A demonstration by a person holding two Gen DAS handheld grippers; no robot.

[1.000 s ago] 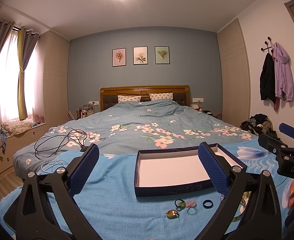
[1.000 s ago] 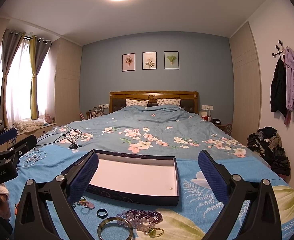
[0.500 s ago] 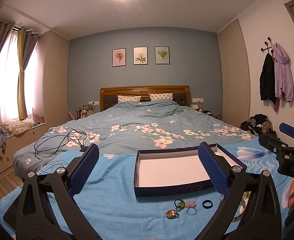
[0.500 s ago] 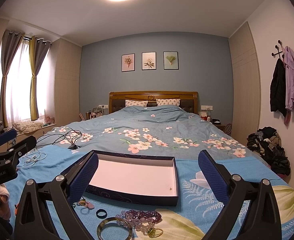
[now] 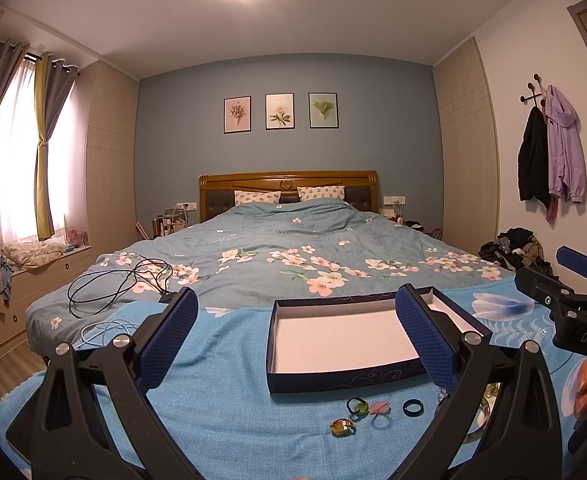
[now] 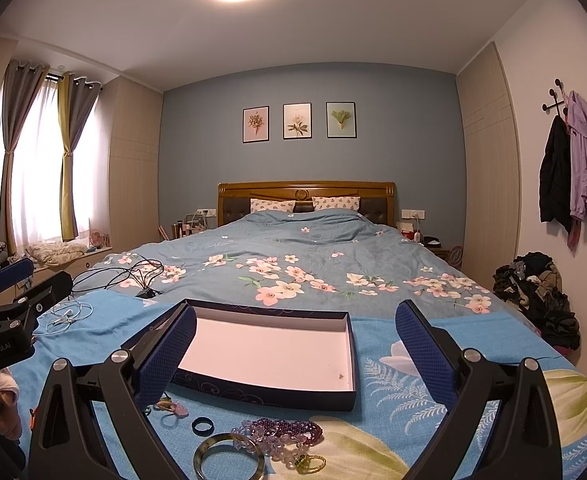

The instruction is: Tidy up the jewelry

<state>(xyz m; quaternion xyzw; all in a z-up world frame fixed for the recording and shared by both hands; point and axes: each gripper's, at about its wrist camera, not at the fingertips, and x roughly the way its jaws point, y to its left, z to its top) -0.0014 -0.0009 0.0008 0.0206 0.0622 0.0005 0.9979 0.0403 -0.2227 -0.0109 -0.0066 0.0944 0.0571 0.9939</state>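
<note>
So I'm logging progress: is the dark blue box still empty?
Empty. The box shows only its bare pale floor in both views; the black ring, bangle and purple beads lie on the blanket before it.

"DAS" on the right tongs [image 5: 573,300] body, "GenRobot.AI" on the left tongs [image 6: 9,292] body

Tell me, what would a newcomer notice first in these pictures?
Probably the open dark-blue box, white inside and empty, lying on the blue bedspread at the foot of the bed. In front of it lie scattered jewelry: a mottled bangle, purple beads and a dark ring. Both grippers hang open above.
</note>
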